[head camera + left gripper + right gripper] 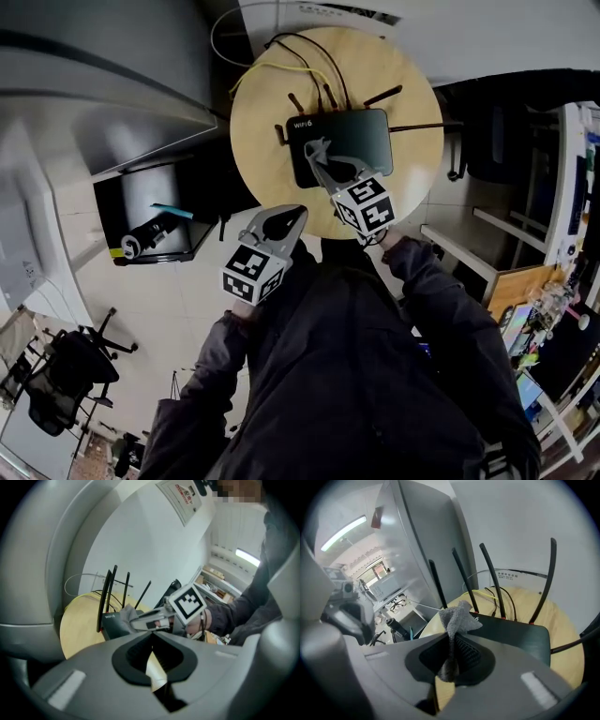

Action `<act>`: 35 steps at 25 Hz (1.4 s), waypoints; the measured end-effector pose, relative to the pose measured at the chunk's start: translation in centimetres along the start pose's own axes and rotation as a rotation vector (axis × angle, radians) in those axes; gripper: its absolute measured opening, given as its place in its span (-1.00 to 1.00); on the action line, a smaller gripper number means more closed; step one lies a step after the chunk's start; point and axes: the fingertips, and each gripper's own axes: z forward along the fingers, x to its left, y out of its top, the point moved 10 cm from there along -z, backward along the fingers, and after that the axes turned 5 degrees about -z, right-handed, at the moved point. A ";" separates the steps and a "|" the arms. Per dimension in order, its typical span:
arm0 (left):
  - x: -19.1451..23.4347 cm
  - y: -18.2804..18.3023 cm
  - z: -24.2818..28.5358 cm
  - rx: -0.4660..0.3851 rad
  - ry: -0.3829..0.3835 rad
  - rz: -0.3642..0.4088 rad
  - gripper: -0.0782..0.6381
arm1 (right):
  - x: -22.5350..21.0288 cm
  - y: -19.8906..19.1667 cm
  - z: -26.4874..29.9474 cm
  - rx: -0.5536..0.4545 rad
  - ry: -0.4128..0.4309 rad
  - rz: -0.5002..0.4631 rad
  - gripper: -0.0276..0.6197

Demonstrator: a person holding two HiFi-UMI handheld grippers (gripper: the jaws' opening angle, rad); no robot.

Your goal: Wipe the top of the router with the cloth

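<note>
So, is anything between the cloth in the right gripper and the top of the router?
Nothing visible does. The right gripper pinches the grey cloth right over the black top of the router; its antennas stand along the far edge, beyond the cloth. The left gripper, shut and empty, is off to the side.

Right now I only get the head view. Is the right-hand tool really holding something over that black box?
Observer: Yes. The right gripper view shows the right gripper shut on a grey cloth, whose free end sits over a corner of the router.
Operator: And the left tool?
Observer: The left gripper view shows the left gripper shut, with nothing between its jaws.
Operator: Do those sticks lie flat?
Observer: No. In the right gripper view the antennas stand upright along the router's far edge.
</note>
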 end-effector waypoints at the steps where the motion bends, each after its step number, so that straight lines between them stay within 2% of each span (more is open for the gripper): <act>1: 0.0 -0.1 0.0 0.003 -0.001 0.001 -0.78 | -0.5 0.7 0.7 0.000 0.003 0.018 -0.82; 6: 0.0 0.3 -0.2 0.009 0.001 0.023 -0.78 | -2.5 3.8 5.2 0.026 0.016 0.082 -0.82; 11: -0.1 1.1 -1.0 -0.020 0.024 0.019 -0.78 | -3.7 4.0 8.8 0.136 -0.020 0.165 -0.82; 15: 0.0 1.1 -1.3 -0.026 0.027 0.016 -0.78 | -3.7 4.2 9.3 0.159 -0.021 0.148 -0.82; 19: -0.1 1.3 -1.2 -0.031 0.021 0.022 -0.78 | -4.5 3.9 8.7 0.175 -0.035 0.095 -0.82; 24: 0.0 1.5 -1.0 -0.033 0.016 0.023 -0.78 | -7.0 2.7 7.1 0.182 -0.064 0.104 -0.82; 35: -0.6 1.8 0.4 -0.008 -0.021 0.043 -0.78 | -14.8 -1.3 1.0 0.192 -0.226 0.135 -0.82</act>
